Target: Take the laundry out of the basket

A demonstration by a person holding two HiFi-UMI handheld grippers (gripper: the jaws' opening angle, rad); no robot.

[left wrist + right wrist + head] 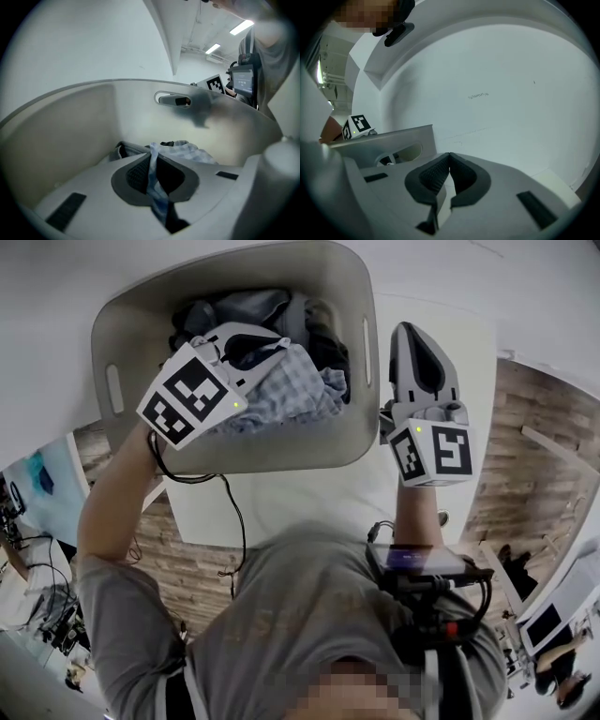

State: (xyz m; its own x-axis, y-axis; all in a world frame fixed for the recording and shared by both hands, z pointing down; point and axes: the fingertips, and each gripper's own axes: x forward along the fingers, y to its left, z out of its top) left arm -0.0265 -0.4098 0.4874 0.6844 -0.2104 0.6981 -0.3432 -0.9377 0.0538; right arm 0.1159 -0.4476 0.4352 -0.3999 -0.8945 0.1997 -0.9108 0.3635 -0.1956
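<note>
Closest to us, the right gripper (406,331) hangs over the white table (309,495) just beside the laundry basket (281,454). Its jaws are pressed together on nothing, so it steadies nothing. If the lift drags, we judge the basket could slide or tip towards us, since only its own weight keeps it in place. Inside the basket, the left gripper (151,155) has its jaws clamped on a narrow fold of the blue-and-white checked garment (188,150). In the left gripper view only a thin strip of the cloth runs between the pads. That is our main worry: so slim a pinch may slip once the full weight of the cloth hangs from it, dropping the piece back onto the pile. Farther in, the checked garment lies against the dark clothes (325,338) and a grey piece (251,306). We cannot tell how tangled they are. A quick pull might bring them up too and spill them over the far rim, or snag and jerk the fold free.
</note>
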